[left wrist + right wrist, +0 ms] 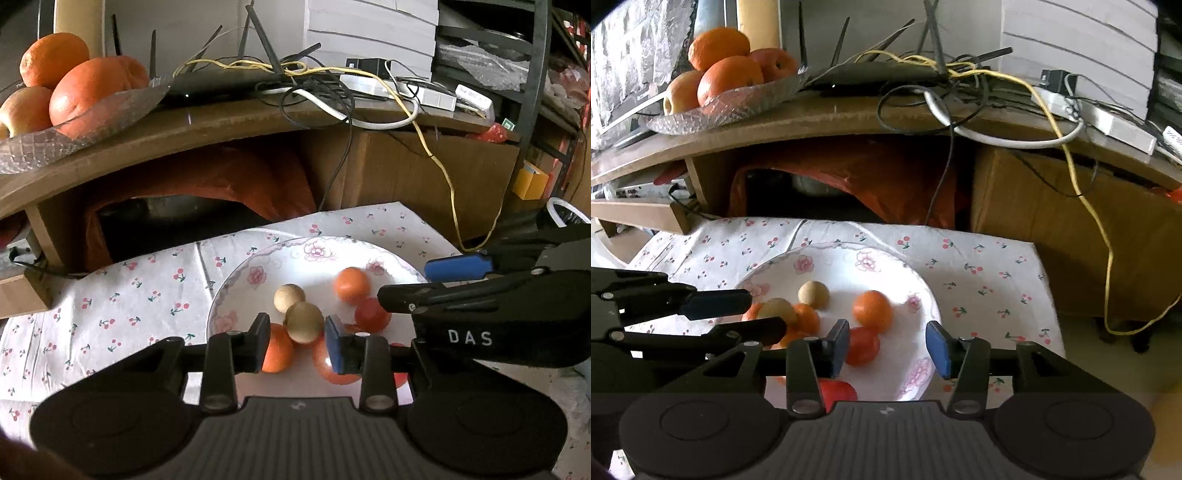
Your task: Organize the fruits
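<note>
A tan ball fruit (304, 322) sits between the fingers of the left claw (297, 341), which is narrowed around it; whether the pads actually press it I cannot tell. It lies in the floral plate (258, 266), just beside a second tan ball (289, 297) and touching orange fruit (277, 349) below it. A small orange (351, 285) and a red fruit (371, 315) lie to the right, a little apart from the cluster. The right claw (888, 345) hangs wide apart over the plate's near right part, gripping nothing, with a red fruit (862, 346) just beside its left finger. The plate's far rim has bare room. It rests on a cherry-print cloth (979, 280) over the surface, whose right edge drops off close by. Behind, a wooden shelf (849, 118) carries a glass dish (727, 107) of big oranges and tangled cables (960, 74).
</note>
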{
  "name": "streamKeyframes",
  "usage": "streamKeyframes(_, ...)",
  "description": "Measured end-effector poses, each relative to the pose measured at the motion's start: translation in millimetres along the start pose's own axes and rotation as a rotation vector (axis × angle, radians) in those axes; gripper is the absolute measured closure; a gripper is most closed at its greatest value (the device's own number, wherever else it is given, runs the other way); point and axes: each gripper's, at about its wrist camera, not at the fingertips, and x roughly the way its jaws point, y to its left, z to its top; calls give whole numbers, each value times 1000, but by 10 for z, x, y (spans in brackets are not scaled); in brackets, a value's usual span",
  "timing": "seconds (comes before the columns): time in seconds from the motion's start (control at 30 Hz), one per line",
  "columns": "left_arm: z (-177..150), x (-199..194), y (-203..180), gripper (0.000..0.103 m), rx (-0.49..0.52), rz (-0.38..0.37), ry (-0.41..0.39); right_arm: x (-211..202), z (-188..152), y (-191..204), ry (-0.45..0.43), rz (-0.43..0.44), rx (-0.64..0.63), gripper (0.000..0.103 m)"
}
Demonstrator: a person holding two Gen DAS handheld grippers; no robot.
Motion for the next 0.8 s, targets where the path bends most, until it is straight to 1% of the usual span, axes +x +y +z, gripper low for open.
streamKeyframes(0.2, 10, -129, 25, 56, -18, 17, -13, -107, 6, -28, -22, -11, 26, 52)
streamKeyframes(0.23, 10, -163, 40, 53, -26, 23, -15, -130, 2, -31, -25, -10, 30, 51)
streamKeyframes(0.27, 8, -201, 60, 49, -36, 33, -21, -155, -2, -30, -26, -8, 34, 51)
streamKeyframes(0.33, -6, -284, 100, 44, -53, 63, -34, -210, -26, -15, -29, -7, 38, 51)
streamKeyframes(0.4, -41, -341, 107, 42, -50, 100, -37, -264, -75, 22, -25, -11, 25, 51)
streamKeyframes(0.5, -121, -402, 86, 31, -16, 187, -29, -334, -144, 72, -21, -23, 0, 50)
streamKeyframes(0.57, -181, -455, 79, 21, -6, 223, -28, -385, -179, 91, -18, -24, 3, 50)
streamKeyframes(0.6, -212, -493, 77, 19, -7, 235, -29, -410, -194, 100, -16, -24, 9, 50)
streamKeyframes(0.67, -270, -568, 70, 11, -13, 244, -28, -467, -232, 130, -14, -25, 18, 50)
streamKeyframes(0.73, -337, -644, 59, 6, -22, 249, -26, -540, -287, 168, -14, -21, 19, 49)
streamKeyframes(0.77, -362, -669, 44, 1, -22, 255, -25, -578, -317, 187, -12, -19, 19, 47)
streamKeyframes(0.8, -392, -697, 35, 0, -23, 271, -22, -619, -351, 207, -10, -17, 19, 46)
